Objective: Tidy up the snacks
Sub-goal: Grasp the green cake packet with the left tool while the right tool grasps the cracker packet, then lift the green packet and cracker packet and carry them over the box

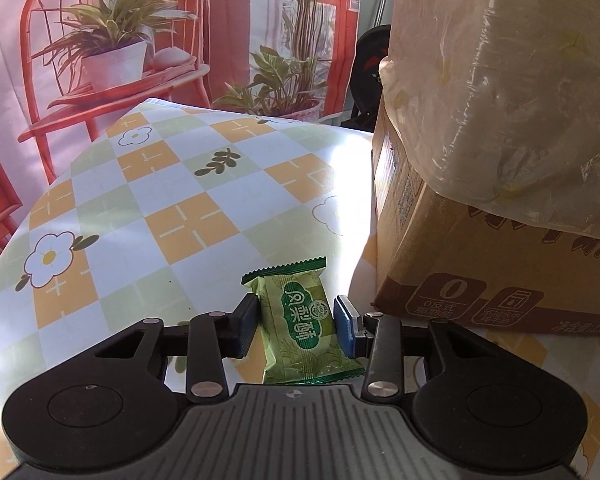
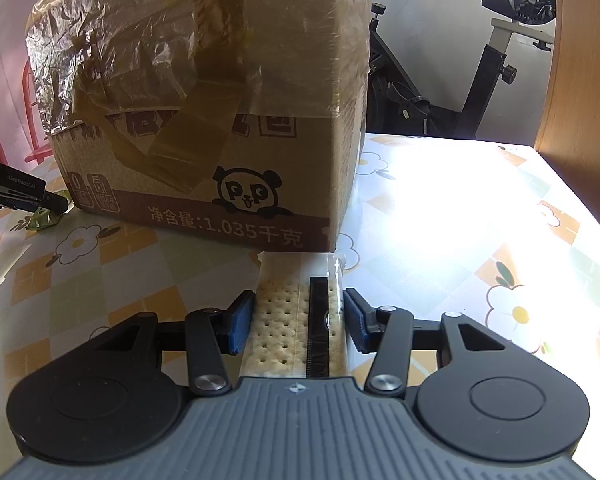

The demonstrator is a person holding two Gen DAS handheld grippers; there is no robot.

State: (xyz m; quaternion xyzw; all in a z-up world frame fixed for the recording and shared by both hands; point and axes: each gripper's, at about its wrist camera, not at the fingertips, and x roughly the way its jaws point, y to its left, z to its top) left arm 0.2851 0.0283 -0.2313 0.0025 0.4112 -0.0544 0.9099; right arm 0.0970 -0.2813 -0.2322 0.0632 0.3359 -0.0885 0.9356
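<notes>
In the left wrist view my left gripper (image 1: 296, 326) is shut on a green wrapped pineapple cake (image 1: 302, 320), held just above the checked tablecloth (image 1: 172, 208), left of the cardboard box (image 1: 480, 272). In the right wrist view my right gripper (image 2: 298, 322) is shut on a clear-wrapped cracker pack (image 2: 284, 320), whose far end nearly touches the box (image 2: 220, 120). The left gripper (image 2: 40, 200) with its green packet also shows at the far left of that view.
The box, covered on top with crinkled plastic film (image 1: 520, 80), stands in the middle of the table. An exercise bike (image 2: 460, 80) stands behind the table, and a wooden panel (image 2: 580, 60) rises at the right. A printed backdrop (image 1: 120, 40) hangs behind.
</notes>
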